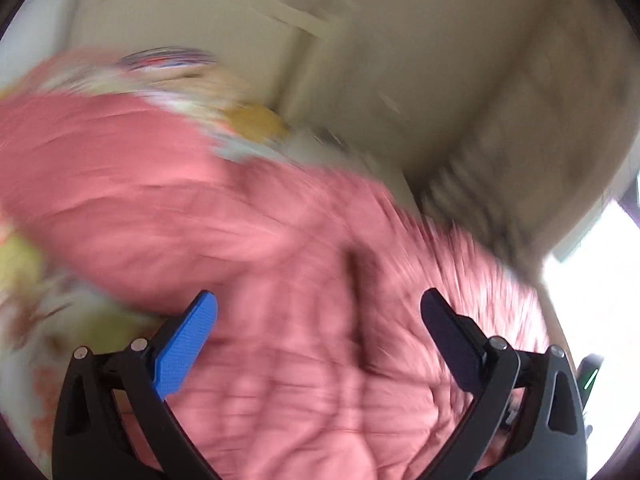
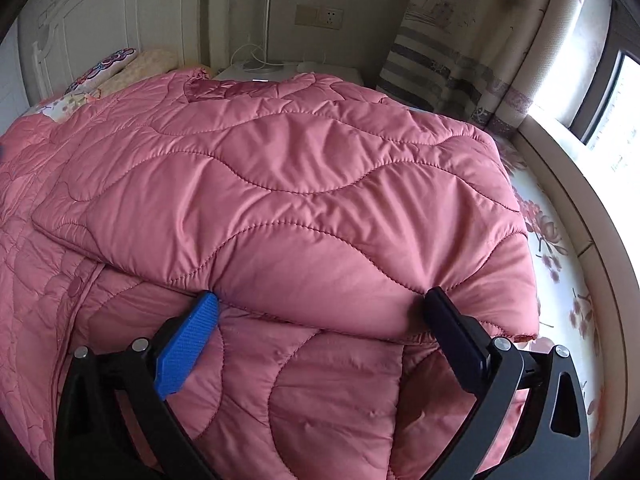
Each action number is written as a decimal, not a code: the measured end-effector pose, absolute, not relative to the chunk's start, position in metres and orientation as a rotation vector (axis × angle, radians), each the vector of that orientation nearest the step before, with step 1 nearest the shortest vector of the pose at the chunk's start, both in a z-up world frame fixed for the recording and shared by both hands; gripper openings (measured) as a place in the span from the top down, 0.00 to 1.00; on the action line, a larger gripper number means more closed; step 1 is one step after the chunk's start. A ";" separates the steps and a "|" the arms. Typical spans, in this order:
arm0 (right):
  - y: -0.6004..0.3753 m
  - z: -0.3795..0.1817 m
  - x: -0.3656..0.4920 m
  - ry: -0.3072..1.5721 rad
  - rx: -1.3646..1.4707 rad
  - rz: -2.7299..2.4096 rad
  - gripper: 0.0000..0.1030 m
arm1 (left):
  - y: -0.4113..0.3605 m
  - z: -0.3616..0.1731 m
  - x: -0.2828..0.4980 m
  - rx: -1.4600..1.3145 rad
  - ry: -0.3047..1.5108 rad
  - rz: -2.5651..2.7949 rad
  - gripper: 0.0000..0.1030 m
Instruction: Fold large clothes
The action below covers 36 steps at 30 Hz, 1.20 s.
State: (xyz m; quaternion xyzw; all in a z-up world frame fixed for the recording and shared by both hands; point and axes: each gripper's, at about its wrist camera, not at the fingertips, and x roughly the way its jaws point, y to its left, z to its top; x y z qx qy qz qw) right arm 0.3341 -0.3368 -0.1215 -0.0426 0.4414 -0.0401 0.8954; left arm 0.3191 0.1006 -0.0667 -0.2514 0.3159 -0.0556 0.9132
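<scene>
Big pink quilt [image 2: 280, 184]: it lies on the bed and covers most of it. The top part is folded over the bottom part, so there are two thick layers. It is puffy, with wavy stitch lines.
Folded edge: it runs across just in front of the right claw, from the blue finger to the black finger.
Right claw [image 2: 320, 308]: it is wide apart and lets go of everything. Its tips sit right at the folded edge of the quilt. I cannot tell if they touch it. Nothing is squeezed between them.
Left claw [image 1: 318, 308]: it is wide apart too and grips nothing. Only the pink quilt [image 1: 200, 208] is under it. This view is very blurry.
Right claw fingers: one has a blue pad [image 2: 184, 352] and one is black.
Bed sheet [image 2: 560, 264]: it is white with pink flowers and shows on the right side, beside the quilt.
Pillows [image 2: 120, 68]: they lie at the far end of the bed, by the white headboard [image 2: 100, 12].
Small white stand [image 2: 256, 70]: it is behind the quilt, with a lamp pole and a white cord on it.
Curtain [image 2: 460, 60]: it hangs at the right, next to a bright window [image 2: 616, 112].
Boxes or baskets: I cannot see any here.
</scene>
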 end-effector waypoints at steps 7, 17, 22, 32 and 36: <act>-0.336 -0.120 0.332 0.913 -0.088 -0.082 0.04 | 0.265 -0.082 0.297 -0.868 0.542 0.236 0.09; -0.338 -0.120 0.333 0.914 -0.065 -0.067 0.04 | 0.361 -0.086 0.337 -1.013 0.477 0.318 0.58; -0.338 -0.120 0.333 0.913 -0.064 -0.068 0.04 | 0.338 -0.062 0.338 -0.985 0.433 0.319 0.90; -0.338 -0.120 0.333 0.913 -0.063 -0.069 0.04 | 0.089 0.046 0.344 -0.288 0.318 -0.099 0.89; -0.338 -0.120 0.333 0.913 -0.063 -0.069 0.04 | -0.012 0.028 0.355 -0.109 0.395 -0.291 0.88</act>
